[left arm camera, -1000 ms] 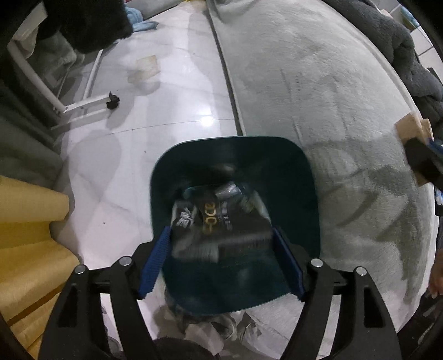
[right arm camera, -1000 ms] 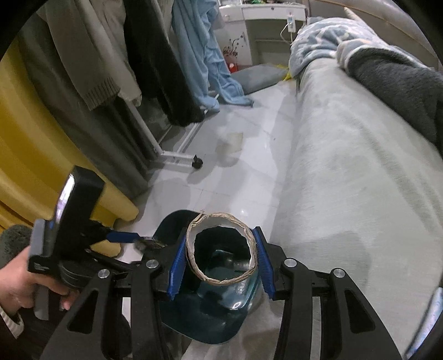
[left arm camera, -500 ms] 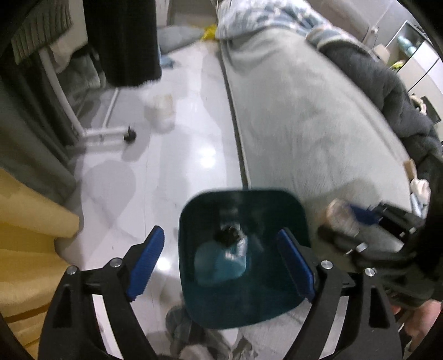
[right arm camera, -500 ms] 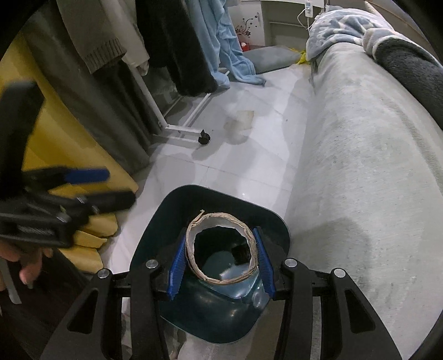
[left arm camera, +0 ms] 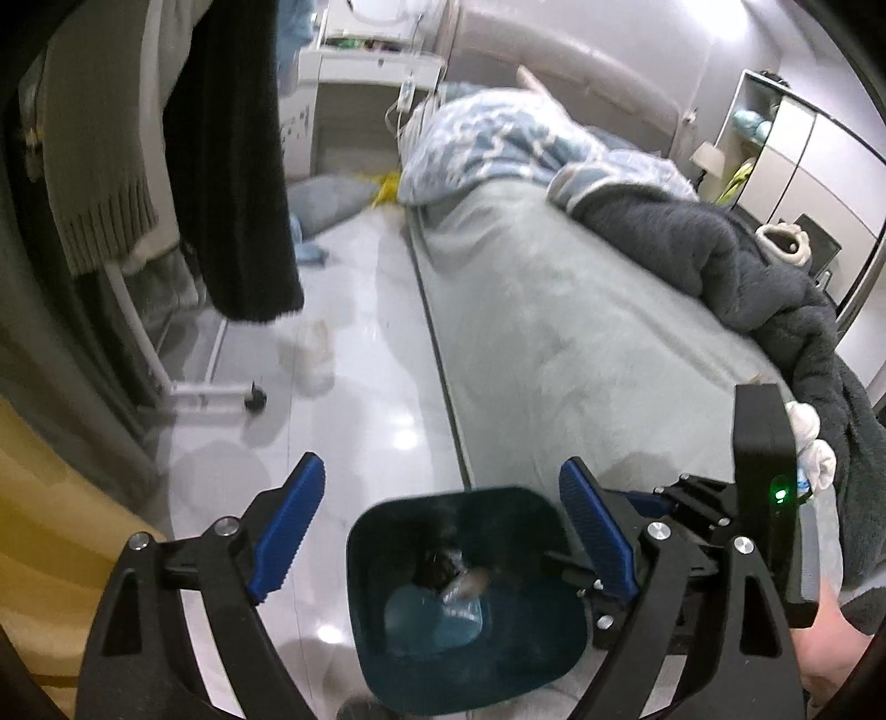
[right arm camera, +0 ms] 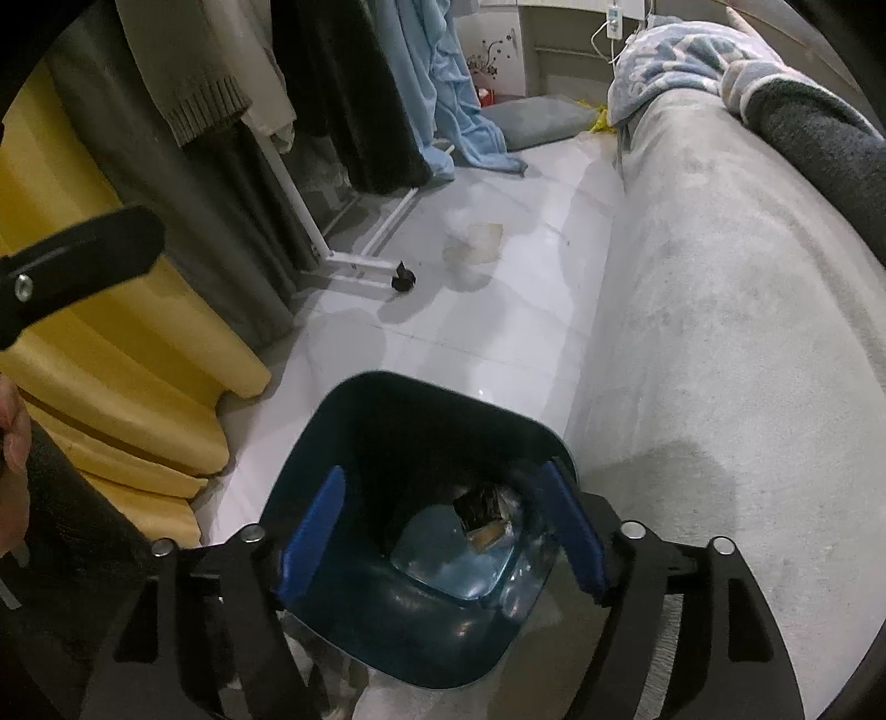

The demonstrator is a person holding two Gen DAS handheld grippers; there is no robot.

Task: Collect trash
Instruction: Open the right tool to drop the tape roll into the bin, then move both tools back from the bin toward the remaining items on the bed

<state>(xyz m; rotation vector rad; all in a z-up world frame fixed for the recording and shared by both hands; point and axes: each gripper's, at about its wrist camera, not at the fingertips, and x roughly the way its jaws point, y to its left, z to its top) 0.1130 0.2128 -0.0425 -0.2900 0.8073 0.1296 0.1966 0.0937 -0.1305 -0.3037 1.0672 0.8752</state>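
A home bedroom: bed, hanging clothes, wardrobe

Readable text: none, anywhere in either view.
Wrapper in the trash bin: dark packet lying at the bottom, any print on it too blurred to make out.
White cabinet: a dark floral decal on its front, a picture only, no letters.
Right claw body: one small green light glowing on it, no marking beside it that can be read.
Wall plug: white charger, no legible label.
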